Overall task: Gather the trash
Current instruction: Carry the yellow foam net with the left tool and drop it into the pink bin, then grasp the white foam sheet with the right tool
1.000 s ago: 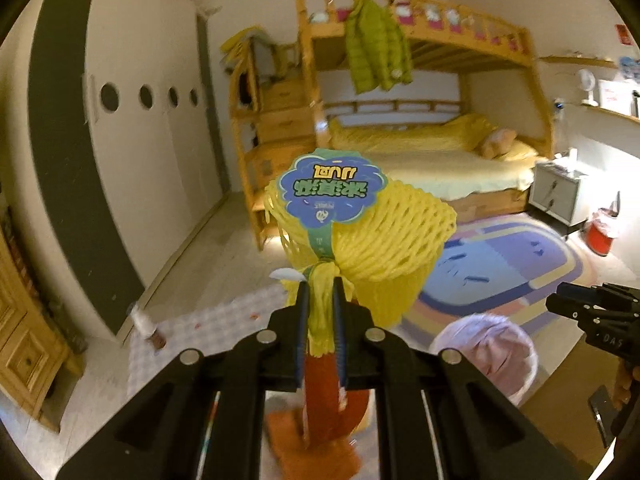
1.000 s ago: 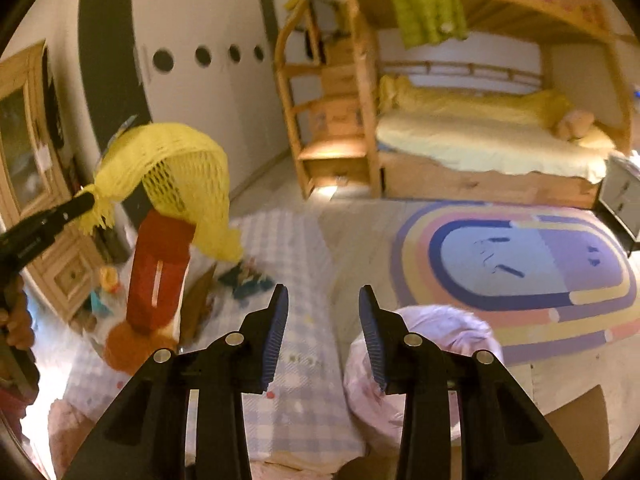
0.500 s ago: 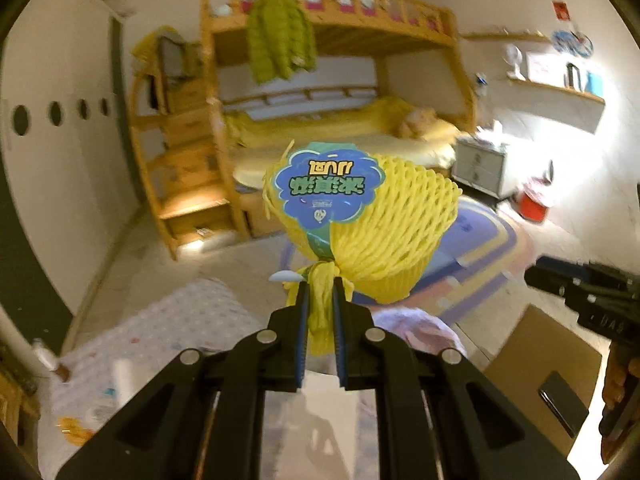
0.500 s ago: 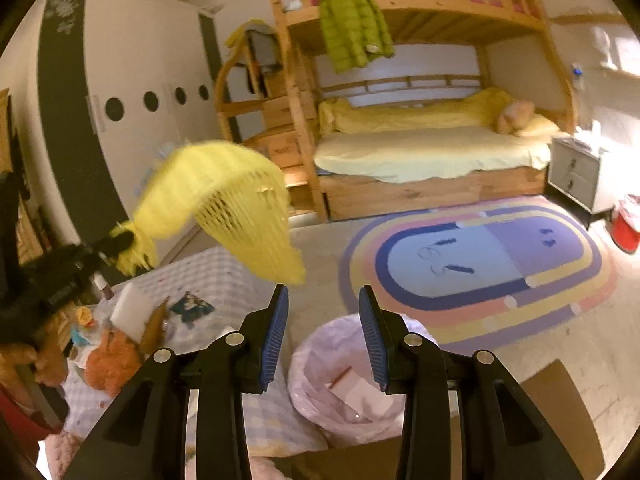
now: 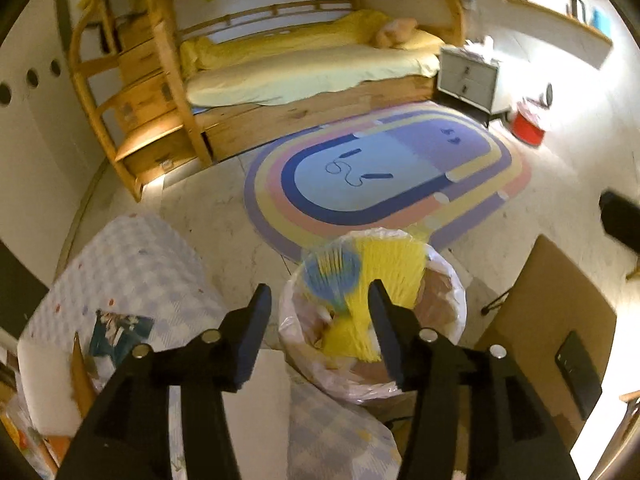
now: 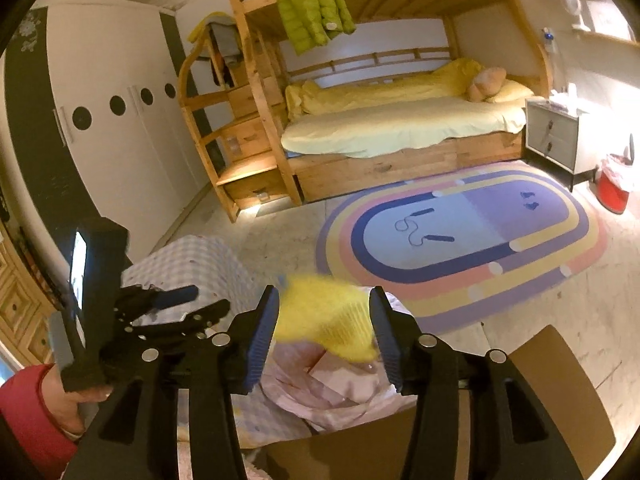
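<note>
A yellow foam net (image 5: 380, 276) with a blue label drops, blurred, into the trash bin lined with a pale pink bag (image 5: 448, 364). My left gripper (image 5: 318, 290) hangs just above the bin. Its jaws are opening and the pads are clear of the net. In the right wrist view the same net (image 6: 324, 320) falls over the bag (image 6: 340, 384), just beyond my right gripper (image 6: 324, 294). The right jaws are opening too, with nothing gripped. The left gripper (image 6: 172, 304) shows at the left, held by a hand in a red sleeve (image 6: 36, 408).
A table under a checked cloth (image 5: 140, 264) with litter on it stands left of the bin. A brown cardboard sheet (image 5: 560, 320) with a dark phone lies to the right. Beyond are a striped oval rug (image 5: 384, 172), a bunk bed (image 6: 400, 128) and a red bucket (image 5: 528, 128).
My left gripper swung from the table over to the bin, tilted down and opened, letting go of the yellow net. The right gripper's jaws stand wider than before.
</note>
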The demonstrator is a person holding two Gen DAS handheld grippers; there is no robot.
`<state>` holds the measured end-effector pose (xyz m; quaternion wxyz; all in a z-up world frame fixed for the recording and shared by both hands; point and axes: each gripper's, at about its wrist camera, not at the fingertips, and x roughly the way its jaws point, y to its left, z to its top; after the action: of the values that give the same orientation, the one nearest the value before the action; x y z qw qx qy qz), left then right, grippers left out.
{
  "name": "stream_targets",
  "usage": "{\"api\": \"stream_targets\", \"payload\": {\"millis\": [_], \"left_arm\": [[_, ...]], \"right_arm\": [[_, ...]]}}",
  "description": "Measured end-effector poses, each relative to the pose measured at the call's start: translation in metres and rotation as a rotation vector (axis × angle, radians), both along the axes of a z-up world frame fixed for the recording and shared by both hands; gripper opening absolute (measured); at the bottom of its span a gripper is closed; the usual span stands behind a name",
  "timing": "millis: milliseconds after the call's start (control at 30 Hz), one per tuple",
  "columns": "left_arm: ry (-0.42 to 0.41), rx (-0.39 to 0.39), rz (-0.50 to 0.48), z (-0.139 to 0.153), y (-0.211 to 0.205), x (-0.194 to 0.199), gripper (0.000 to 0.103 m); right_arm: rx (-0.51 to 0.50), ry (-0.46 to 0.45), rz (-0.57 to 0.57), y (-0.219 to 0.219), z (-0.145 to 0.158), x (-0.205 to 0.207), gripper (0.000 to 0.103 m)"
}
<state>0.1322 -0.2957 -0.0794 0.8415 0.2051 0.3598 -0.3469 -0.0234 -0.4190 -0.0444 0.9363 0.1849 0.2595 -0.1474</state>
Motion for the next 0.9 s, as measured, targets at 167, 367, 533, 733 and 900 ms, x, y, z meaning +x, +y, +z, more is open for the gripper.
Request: {"api": "stream_targets", "payload": {"millis": [167,367,533,733,900], "left_arm": [[-0.036,-0.066,0.082,0.031,0.047,-0.003,0.065],[-0.066,-0.154,0.231,0.069,0.128,-0.016,0.081],[-0.085,-0.176,0.379,0.083,0.199,-0.028,0.083],[-0.082,-0.176,0.513,0.076,0.267,-0.045,0.083],[-0.066,-0.141,0.565,0.059,0.299,-0.059,0.083]], "right_arm": [[-0.005,-0.007,0.045,0.017,0.005,0.003,0.05],[-0.006,0.007,0.155,0.063,0.011,0.014,0.053],[-0.074,0.057,0.274,0.116,0.006,0.029,0.057],[-0.157,0.171,0.45,0.186,-0.022,0.057,0.06],[-0.222,0.237,0.544,0.226,-0.043,0.07,0.06]]}}
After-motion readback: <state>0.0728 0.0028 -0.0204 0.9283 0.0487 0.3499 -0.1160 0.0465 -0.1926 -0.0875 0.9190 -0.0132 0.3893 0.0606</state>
